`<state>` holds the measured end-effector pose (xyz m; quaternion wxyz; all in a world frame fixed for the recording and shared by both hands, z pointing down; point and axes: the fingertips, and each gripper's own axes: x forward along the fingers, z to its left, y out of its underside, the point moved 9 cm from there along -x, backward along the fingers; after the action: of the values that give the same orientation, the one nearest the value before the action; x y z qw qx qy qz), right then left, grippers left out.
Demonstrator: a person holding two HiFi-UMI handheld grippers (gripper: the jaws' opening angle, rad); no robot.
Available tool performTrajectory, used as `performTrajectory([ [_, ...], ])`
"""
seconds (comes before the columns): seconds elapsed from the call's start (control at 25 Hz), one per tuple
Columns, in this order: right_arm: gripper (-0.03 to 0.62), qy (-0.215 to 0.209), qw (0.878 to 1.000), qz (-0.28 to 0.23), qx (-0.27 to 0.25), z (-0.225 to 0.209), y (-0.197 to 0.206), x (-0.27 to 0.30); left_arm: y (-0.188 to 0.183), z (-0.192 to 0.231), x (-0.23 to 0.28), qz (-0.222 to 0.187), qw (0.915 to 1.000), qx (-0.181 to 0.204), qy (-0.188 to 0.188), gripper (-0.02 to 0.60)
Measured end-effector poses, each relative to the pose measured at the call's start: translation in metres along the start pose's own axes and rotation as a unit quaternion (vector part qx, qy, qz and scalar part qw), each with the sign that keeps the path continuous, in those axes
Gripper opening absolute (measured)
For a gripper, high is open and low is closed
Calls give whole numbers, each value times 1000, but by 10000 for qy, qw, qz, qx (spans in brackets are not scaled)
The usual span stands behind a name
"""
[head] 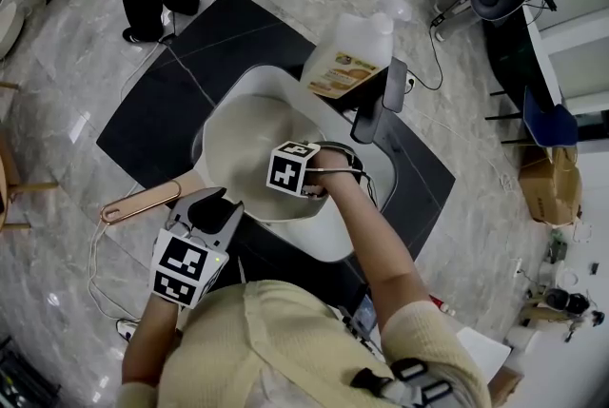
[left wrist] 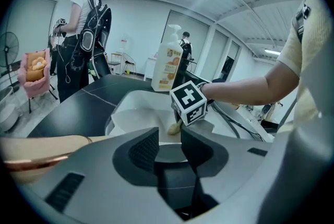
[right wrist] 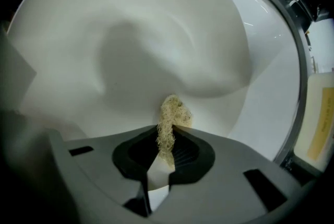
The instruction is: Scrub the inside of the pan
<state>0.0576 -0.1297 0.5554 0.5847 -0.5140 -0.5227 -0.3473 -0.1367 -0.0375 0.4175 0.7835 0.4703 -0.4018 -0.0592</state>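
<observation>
- Cream-white, smooth and glossy is the lining of the pan (head: 249,138), a round vessel with low sloped walls. It is seated in the white basin (head: 335,242) at the middle of the black bench (head: 152,116).
- Copper-toned metal forms the handle (head: 143,200), long and slim with a looped end, pointed toward the bench's near-left corner.
- Scrubber (right wrist: 169,118): a pale yellow tuft of coarse, curly fibre, soft and springy by its look. It is pressed against the pan's inner wall on the right side.
- Right gripper (right wrist: 169,137): jaws are closed on the scrubber, with the tuft pinched between the ribbed pads and its free end left exposed.
- Left gripper (head: 214,209): jaws are held partly apart at the pan's near rim, just beside the root of the handle. The rim is seen in the gap, but nothing is seen clamped.
- Handling, as judged: the pan is taken to be rigid and fairly heavy, and its slick lining is likely to let it turn or slide in the basin under scrubbing pressure. The handle or the rim by its root is rated the best hold for steadying. The scrubber is expected to flatten and may slip from the pads if pushed hard.
- Soap bottle (head: 352,54): translucent plastic with an orange label and a pump top, stood near the bench's far edge, apart from the pan.
</observation>
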Motion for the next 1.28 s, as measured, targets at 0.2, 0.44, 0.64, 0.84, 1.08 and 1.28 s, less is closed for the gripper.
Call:
performTrajectory([
  [0.2,55,580,9983,-98,-28,-8,-4,5,0,0,-1,-22,10000,-82,24,133],
  [0.44,55,1334,9900,-443,114,-21,-8,8,1,2,-2,-93,9998,-183,55,132],
  [0.64,55,1695,9832,-663,106,-29,-15,9,1,2,-2,-117,9998,-163,35,132],
  [0.84,55,2165,9713,-973,135,-36,-23,7,1,1,-2,-128,9998,-153,22,132],
  [1.08,55,2292,9633,-1360,327,-40,-30,5,1,1,-1,-133,9998,-116,-3,132],
  [1.28,55,2294,9452,-2217,692,-41,-35,-10,1,0,1,-131,9999,-73,8,132],
])
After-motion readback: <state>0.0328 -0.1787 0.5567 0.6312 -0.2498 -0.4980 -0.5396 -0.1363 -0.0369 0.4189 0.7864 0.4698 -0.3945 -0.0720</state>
